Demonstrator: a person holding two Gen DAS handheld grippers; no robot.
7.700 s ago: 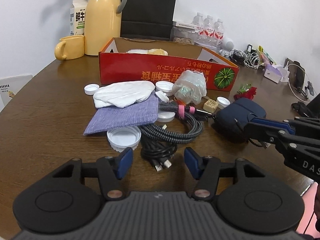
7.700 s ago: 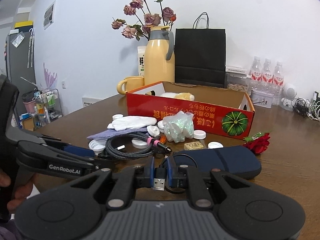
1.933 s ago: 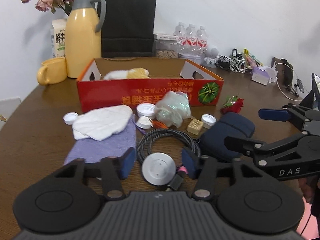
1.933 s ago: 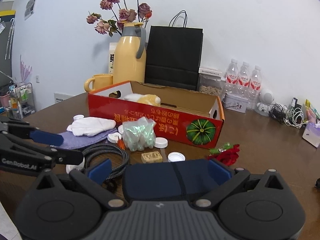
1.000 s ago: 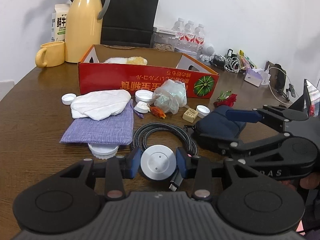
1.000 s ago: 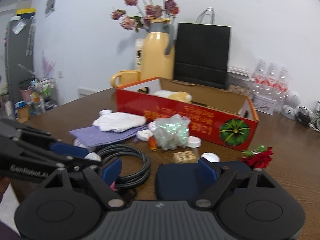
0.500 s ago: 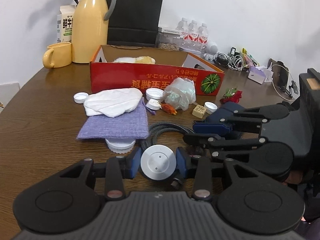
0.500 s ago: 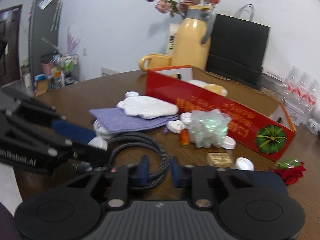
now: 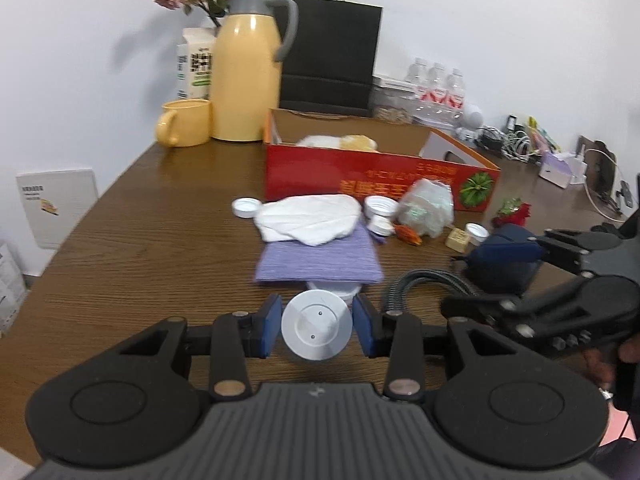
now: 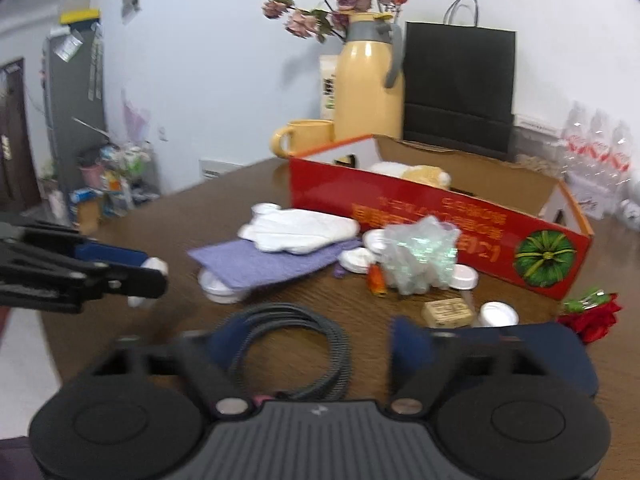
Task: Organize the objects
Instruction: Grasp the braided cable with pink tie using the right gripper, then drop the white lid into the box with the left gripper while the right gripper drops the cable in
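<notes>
Left gripper (image 9: 316, 326) clamps a smooth round white disc (image 9: 316, 327).

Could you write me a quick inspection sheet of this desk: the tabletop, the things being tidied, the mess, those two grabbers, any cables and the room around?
Surface: brown wooden table, crowded toward the far side.
Job's things: red cardboard box, open, with a soft white and yellow thing inside; white disc; navy pouch.
Clutter: white cloth lying on a purple cloth, white caps, crumpled plastic bag, red flower.
Grippers: left hand-held gripper clamped on the white disc; right hand-held gripper wide open, having just opened, holding nothing.
Cables: coiled braided cable below the right gripper.
Surroundings: yellow jug, yellow mug, black paper bag, water bottles, white wall.
</notes>
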